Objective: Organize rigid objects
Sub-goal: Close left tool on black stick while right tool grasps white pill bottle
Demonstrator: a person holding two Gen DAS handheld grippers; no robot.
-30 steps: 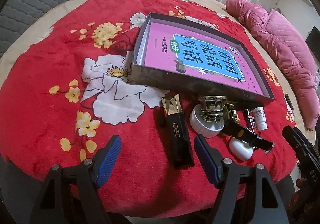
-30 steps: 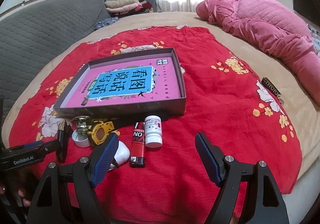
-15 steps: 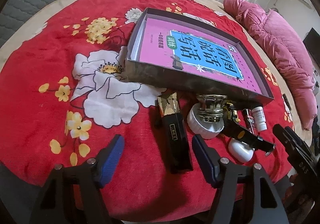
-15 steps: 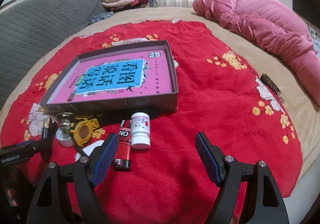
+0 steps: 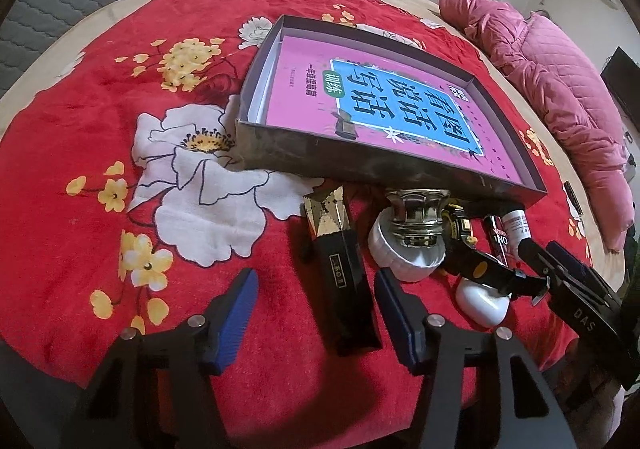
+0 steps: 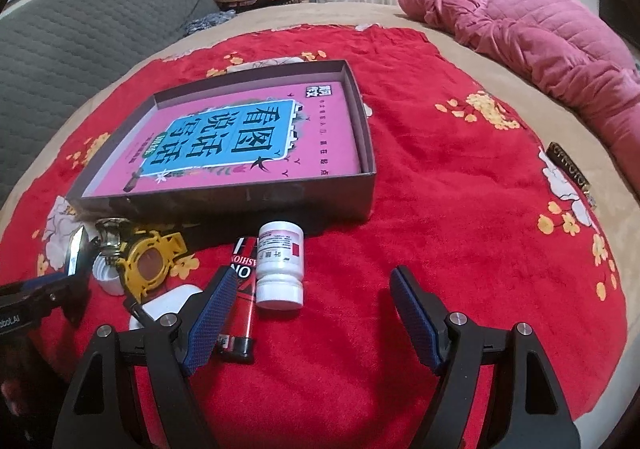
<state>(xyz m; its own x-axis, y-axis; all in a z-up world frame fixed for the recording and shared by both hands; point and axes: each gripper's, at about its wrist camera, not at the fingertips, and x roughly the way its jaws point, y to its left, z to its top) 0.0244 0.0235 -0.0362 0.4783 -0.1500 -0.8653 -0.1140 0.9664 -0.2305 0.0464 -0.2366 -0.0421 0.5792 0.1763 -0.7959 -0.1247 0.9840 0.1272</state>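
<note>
Nothing is sorted yet: the box (image 6: 248, 197) at frame centre holds only a book (image 6: 240, 141). The black case (image 5: 344, 281), bottle (image 6: 280, 265) and lighter (image 6: 240, 297) lie below it. The left gripper (image 5: 316, 313), its jaws just closing, straddles the case without touching; the right gripper (image 6: 308, 313) is released.

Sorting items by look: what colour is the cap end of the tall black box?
Gold, faceted and shiny, on the black box; left wrist view shows it best.
</note>
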